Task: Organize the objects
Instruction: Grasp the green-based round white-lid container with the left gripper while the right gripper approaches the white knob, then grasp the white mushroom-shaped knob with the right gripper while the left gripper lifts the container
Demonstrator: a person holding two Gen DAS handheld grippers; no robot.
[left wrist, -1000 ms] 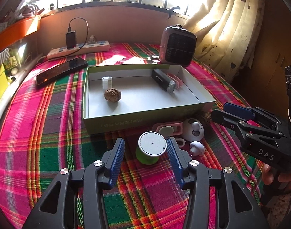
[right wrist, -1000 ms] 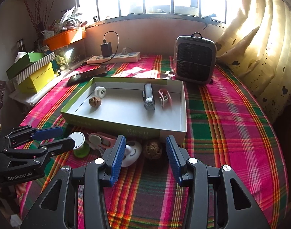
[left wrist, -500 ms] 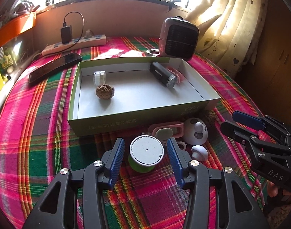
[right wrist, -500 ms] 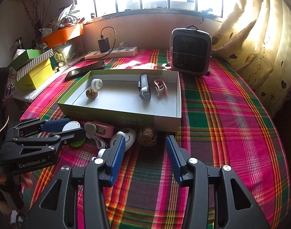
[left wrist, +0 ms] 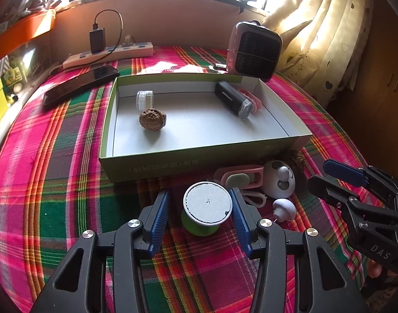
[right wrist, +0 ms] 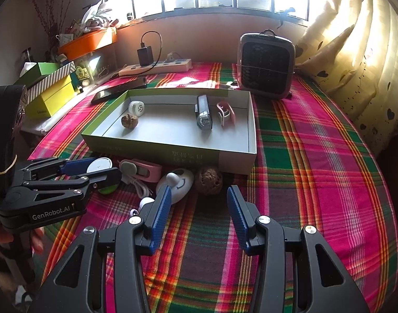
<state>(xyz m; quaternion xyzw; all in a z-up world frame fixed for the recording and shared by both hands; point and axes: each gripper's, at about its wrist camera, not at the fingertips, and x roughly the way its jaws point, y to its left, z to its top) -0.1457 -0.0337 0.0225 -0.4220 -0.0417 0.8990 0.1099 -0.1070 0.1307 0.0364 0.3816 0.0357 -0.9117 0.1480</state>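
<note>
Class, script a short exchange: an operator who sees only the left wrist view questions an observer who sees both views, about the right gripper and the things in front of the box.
Operator: I see the right gripper only from the side. Is anything between its fingers?
Observer: No. It is open, with only bare cloth between its fingers.
Operator: What is the brown lump half hidden behind the white toy with the face?
Observer: A walnut, lying on the cloth close to the front wall of the box, right beside the toy.
</note>
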